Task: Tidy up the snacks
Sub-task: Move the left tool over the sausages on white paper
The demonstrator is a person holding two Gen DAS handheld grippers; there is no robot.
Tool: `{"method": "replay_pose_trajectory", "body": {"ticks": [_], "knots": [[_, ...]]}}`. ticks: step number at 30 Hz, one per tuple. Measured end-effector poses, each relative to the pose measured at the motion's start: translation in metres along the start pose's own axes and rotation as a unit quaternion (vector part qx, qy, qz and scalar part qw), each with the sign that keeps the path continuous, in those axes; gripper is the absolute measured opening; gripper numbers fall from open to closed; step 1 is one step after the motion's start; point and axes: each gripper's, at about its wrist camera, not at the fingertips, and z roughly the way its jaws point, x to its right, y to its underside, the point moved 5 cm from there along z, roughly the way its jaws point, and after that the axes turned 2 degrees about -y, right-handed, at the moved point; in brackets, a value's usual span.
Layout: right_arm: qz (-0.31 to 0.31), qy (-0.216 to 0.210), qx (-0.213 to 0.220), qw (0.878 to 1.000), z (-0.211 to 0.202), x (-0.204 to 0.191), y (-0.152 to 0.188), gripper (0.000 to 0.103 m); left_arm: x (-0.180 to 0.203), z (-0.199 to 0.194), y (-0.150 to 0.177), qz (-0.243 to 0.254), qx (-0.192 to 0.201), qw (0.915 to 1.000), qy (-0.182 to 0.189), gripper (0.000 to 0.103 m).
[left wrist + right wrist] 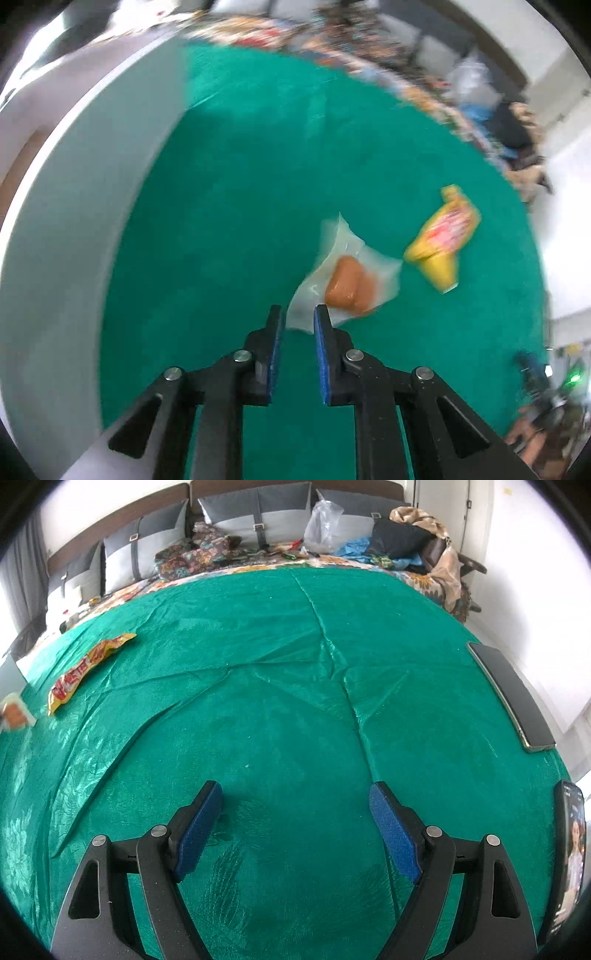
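Observation:
In the left wrist view my left gripper [298, 317] is nearly shut, its blue pads [320, 332] pinching the edge of a clear packet with an orange-brown snack inside [347, 284]. The packet hangs just above the green cloth [229, 221]. A yellow and red snack packet [447, 236] lies to its right. In the right wrist view my right gripper [295, 805] is wide open and empty over the green cloth [295, 701]. The yellow packet [85, 670] lies far left, and the clear packet [14, 712] shows at the left edge.
A white box wall [74, 221] curves along the left of the left wrist view. A dark phone [511, 694] and a lit phone [570, 853] lie at the cloth's right edge. A sofa with cushions [255, 513] and clutter stands behind.

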Motion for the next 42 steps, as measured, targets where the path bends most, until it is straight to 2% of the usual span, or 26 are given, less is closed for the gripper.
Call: {"method": "replay_pose_trajectory", "body": {"ticks": [2,3,4,5,6,9,10,11,13,15,17,18,19,20,21,22,23,25,28,29,31,34,36,38,40,42], "knots": [[0.0,0.0,0.0,1.0,0.0,0.0,0.0,0.085,-0.017,-0.001,0.017,-0.018,-0.007,0.9998,0.008,0.026],[0.0,0.0,0.0,1.0,0.0,0.0,0.0,0.085,-0.019,-0.003,0.023,-0.023,-0.006,0.9996,0.016,0.045],[0.0,0.0,0.0,1.0,0.0,0.0,0.0,0.085,-0.02,-0.007,0.027,-0.025,0.001,0.9995,0.02,0.07],[0.0,0.0,0.0,1.0,0.0,0.0,0.0,0.085,-0.018,-0.013,0.029,-0.022,0.022,0.9994,0.014,0.079],[0.0,0.0,0.0,1.0,0.0,0.0,0.0,0.085,-0.014,-0.017,0.027,-0.018,0.038,0.9991,0.01,0.085],[0.0,0.0,0.0,1.0,0.0,0.0,0.0,0.085,0.014,-0.024,0.008,0.024,0.081,0.9963,0.012,0.085],[0.0,0.0,0.0,1.0,0.0,0.0,0.0,0.085,0.024,-0.021,-0.001,0.043,0.088,0.9951,0.012,0.085],[0.0,0.0,0.0,1.0,0.0,0.0,0.0,0.085,0.037,-0.018,-0.011,0.083,0.095,0.992,0.009,0.086],[0.0,0.0,0.0,1.0,0.0,0.001,0.0,0.085,0.068,-0.007,-0.022,0.188,0.094,0.9776,-0.007,0.087],[0.0,0.0,0.0,1.0,0.0,0.001,0.0,0.085,0.096,0.011,-0.02,0.312,0.084,0.9458,-0.033,0.087],[-0.001,0.0,0.0,1.0,-0.001,0.001,0.0,0.085,0.106,0.033,-0.01,0.382,0.058,0.9207,-0.058,0.087],[-0.001,0.0,0.0,1.0,0.0,0.001,0.0,0.085,0.106,0.043,-0.006,0.392,0.042,0.9168,-0.061,0.087],[-0.001,0.0,0.0,1.0,0.0,0.001,0.0,0.085,0.106,0.048,-0.003,0.391,0.032,0.9182,-0.058,0.087],[-0.001,0.0,0.0,1.0,-0.001,0.001,0.0,0.085,0.102,0.044,-0.004,0.366,0.038,0.9294,-0.034,0.087],[-0.001,0.0,0.0,1.0,-0.001,0.001,0.0,0.085,0.096,0.044,-0.003,0.331,0.016,0.9435,-0.002,0.087],[-0.001,0.0,0.0,1.0,0.0,0.001,0.0,0.085,0.091,0.041,0.0,0.302,0.011,0.9533,0.015,0.088],[-0.001,0.001,0.0,1.0,-0.001,0.001,0.0,0.085,0.087,0.036,0.006,0.286,0.009,0.9577,0.028,0.088],[-0.001,0.0,0.0,1.0,-0.001,0.001,0.0,0.085,0.086,0.031,0.022,0.267,-0.013,0.9613,0.067,0.092],[-0.001,0.001,0.0,1.0,-0.001,0.001,0.0,0.085,0.09,0.021,0.041,0.27,-0.03,0.9576,0.095,0.092],[-0.001,0.001,0.0,1.0,-0.001,0.001,0.0,0.085,0.09,0.02,0.043,0.268,-0.027,0.9593,0.086,0.092],[-0.001,0.001,0.0,1.0,-0.001,0.001,0.0,0.085,0.088,0.019,0.032,0.239,0.001,0.9702,0.042,0.092],[-0.001,0.001,0.0,1.0,-0.001,0.002,0.0,0.085,0.083,0.027,0.015,0.186,0.024,0.982,0.02,0.092],[-0.001,0.001,0.0,1.0,0.0,0.002,0.0,0.085,0.084,0.034,0.008,0.185,0.05,0.9812,-0.023,0.093],[-0.001,0.001,0.0,1.0,-0.001,0.002,0.0,0.085,0.086,0.039,0.009,0.2,0.068,0.9756,-0.061,0.097],[-0.001,0.001,0.0,1.0,-0.001,0.002,0.0,0.085,0.081,0.039,0.009,0.191,0.085,0.9754,-0.07,0.103],[-0.001,0.001,0.0,1.0,-0.001,0.002,0.0,0.084,0.073,0.038,0.009,0.169,0.097,0.9785,-0.069,0.103]]}}
